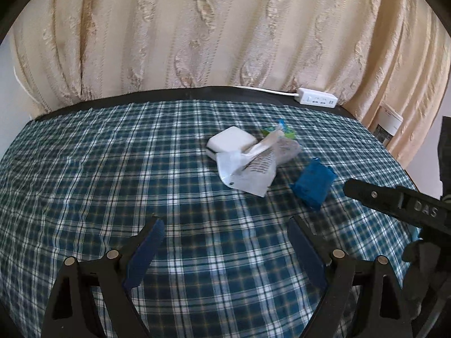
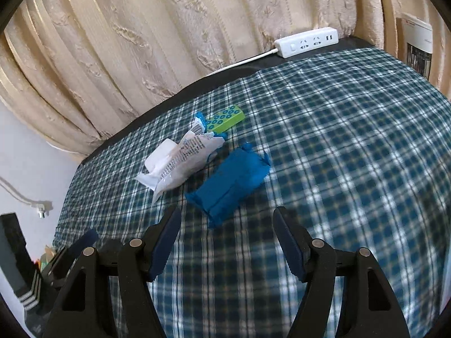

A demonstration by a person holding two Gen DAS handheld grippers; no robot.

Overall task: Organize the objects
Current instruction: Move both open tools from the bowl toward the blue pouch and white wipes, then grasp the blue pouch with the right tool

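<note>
The left gripper [image 1: 225, 242] is hanging wide open over the checked cloth [image 1: 84, 186], holding nothing. The right gripper [image 2: 227, 238] is standing partly open and empty too, just short of the blue packet [image 2: 229, 183]. Beside it are lying a white wrapper [image 2: 180, 166], a white box [image 1: 229, 140] and a green box [image 2: 224, 119]. A power strip [image 2: 307, 42] is sitting by the curtain [image 2: 141, 42].
</note>
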